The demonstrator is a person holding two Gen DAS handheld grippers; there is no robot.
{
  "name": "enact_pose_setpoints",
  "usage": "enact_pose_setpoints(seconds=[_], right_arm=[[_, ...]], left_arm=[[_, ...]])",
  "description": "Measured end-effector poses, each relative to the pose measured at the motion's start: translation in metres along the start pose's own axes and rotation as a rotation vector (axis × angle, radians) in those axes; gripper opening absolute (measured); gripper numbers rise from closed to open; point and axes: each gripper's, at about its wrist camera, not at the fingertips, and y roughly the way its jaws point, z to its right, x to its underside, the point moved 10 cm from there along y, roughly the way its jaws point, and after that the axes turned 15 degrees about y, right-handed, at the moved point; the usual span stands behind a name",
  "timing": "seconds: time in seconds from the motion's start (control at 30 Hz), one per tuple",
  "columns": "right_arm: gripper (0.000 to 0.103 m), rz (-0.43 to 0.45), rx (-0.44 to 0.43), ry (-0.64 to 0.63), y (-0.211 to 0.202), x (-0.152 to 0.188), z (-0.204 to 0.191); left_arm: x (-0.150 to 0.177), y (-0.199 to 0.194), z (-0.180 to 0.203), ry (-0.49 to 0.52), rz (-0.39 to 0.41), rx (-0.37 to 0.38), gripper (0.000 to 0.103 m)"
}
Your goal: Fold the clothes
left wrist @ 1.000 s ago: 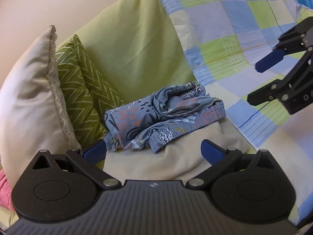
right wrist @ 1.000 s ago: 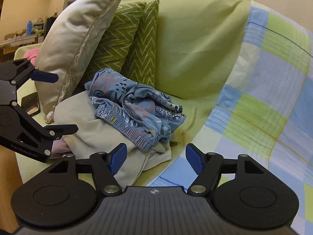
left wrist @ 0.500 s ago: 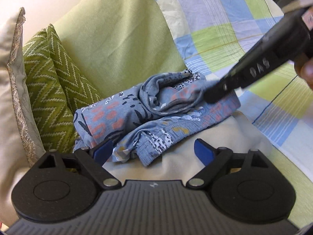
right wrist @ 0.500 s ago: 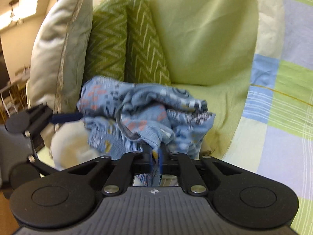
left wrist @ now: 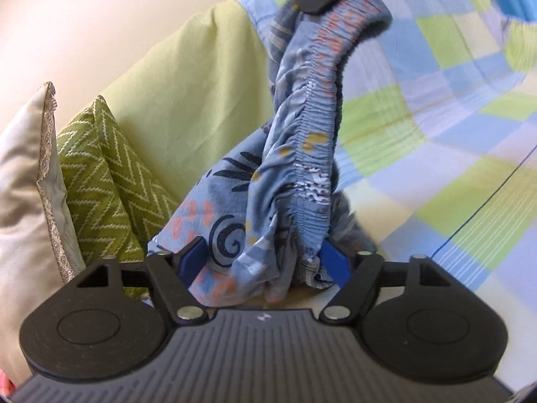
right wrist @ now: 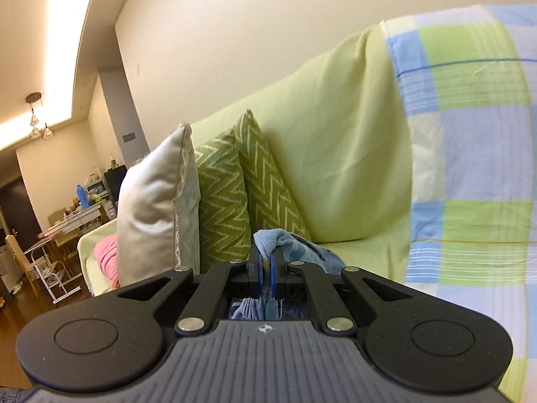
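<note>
A blue patterned garment (left wrist: 302, 154) with an elastic waistband hangs in a twisted column above the sofa. At the top of the left wrist view, my right gripper (left wrist: 319, 0) is shut on the waistband and holds it up. In the right wrist view its blue pads (right wrist: 273, 273) pinch a fold of the garment (right wrist: 295, 248). My left gripper (left wrist: 265, 262) is open at the garment's lower end. The hanging cloth lies bunched between its two blue fingers (left wrist: 193, 258) without being pinched.
The sofa has a plain green cover (left wrist: 188, 77) and a blue-green checked sheet (left wrist: 436, 134). A beige cushion (left wrist: 23, 181) and a green zigzag cushion (left wrist: 107, 181) lean at the left. A pink cloth (right wrist: 107, 258) lies past the cushions. A table with chairs (right wrist: 50, 235) stands far left.
My right gripper shut on the waistband and lifted the garment off the beige pile. My left gripper moved in under it, so cloth now hangs between its fingers.
</note>
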Motion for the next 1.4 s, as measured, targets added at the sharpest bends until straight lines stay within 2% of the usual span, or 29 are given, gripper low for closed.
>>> enact_pose_setpoints(seconds=[0.1, 0.2, 0.3, 0.43, 0.57, 0.73, 0.87, 0.9, 0.97, 1.0, 1.03, 1.17, 1.27, 1.4], right_arm=[[0.004, 0.034, 0.009, 0.016, -0.028, -0.012, -0.004], [0.004, 0.064, 0.005, 0.006, -0.051, -0.023, -0.015], [0.004, 0.082, 0.0, -0.02, -0.068, -0.03, -0.029], [0.004, 0.091, 0.001, -0.008, -0.084, -0.033, -0.042], [0.004, 0.101, 0.002, -0.011, -0.098, -0.03, -0.051], [0.004, 0.148, 0.032, 0.023, -0.13, -0.037, -0.047], [0.004, 0.177, 0.045, 0.081, -0.157, -0.041, -0.039], [0.004, 0.183, 0.051, 0.092, -0.163, -0.041, -0.036], [0.004, 0.199, 0.072, 0.103, -0.177, -0.042, -0.029], [0.004, 0.211, 0.089, 0.101, -0.185, -0.043, -0.024], [0.004, 0.222, 0.107, 0.102, -0.193, -0.045, -0.018], [0.004, 0.277, 0.174, 0.121, -0.229, -0.054, 0.011], [0.004, 0.318, 0.204, 0.141, -0.254, -0.06, 0.027], [0.004, 0.371, 0.236, 0.162, -0.288, -0.064, 0.038]], left_arm=[[-0.014, -0.023, 0.003, -0.031, 0.013, -0.013, 0.06], [-0.019, -0.054, 0.011, -0.128, 0.026, -0.011, 0.062], [-0.013, -0.074, 0.035, -0.254, 0.007, 0.066, 0.063], [-0.011, -0.084, 0.072, -0.373, -0.025, 0.17, 0.064], [-0.03, -0.083, 0.096, -0.387, -0.011, 0.218, 0.067], [-0.059, -0.082, 0.107, -0.402, 0.019, 0.228, 0.088], [-0.08, -0.064, 0.131, -0.388, -0.001, 0.257, 0.088], [-0.084, -0.058, 0.14, -0.378, -0.009, 0.267, 0.085], [-0.09, -0.048, 0.157, -0.351, -0.024, 0.279, 0.058], [-0.092, -0.043, 0.165, -0.34, -0.032, 0.29, 0.023], [-0.093, -0.042, 0.17, -0.335, -0.032, 0.3, 0.001], [-0.095, -0.055, 0.173, -0.299, 0.024, 0.318, 0.0], [-0.092, -0.07, 0.162, -0.25, 0.077, 0.308, 0.0], [-0.097, -0.085, 0.144, -0.242, 0.128, 0.326, 0.0]])
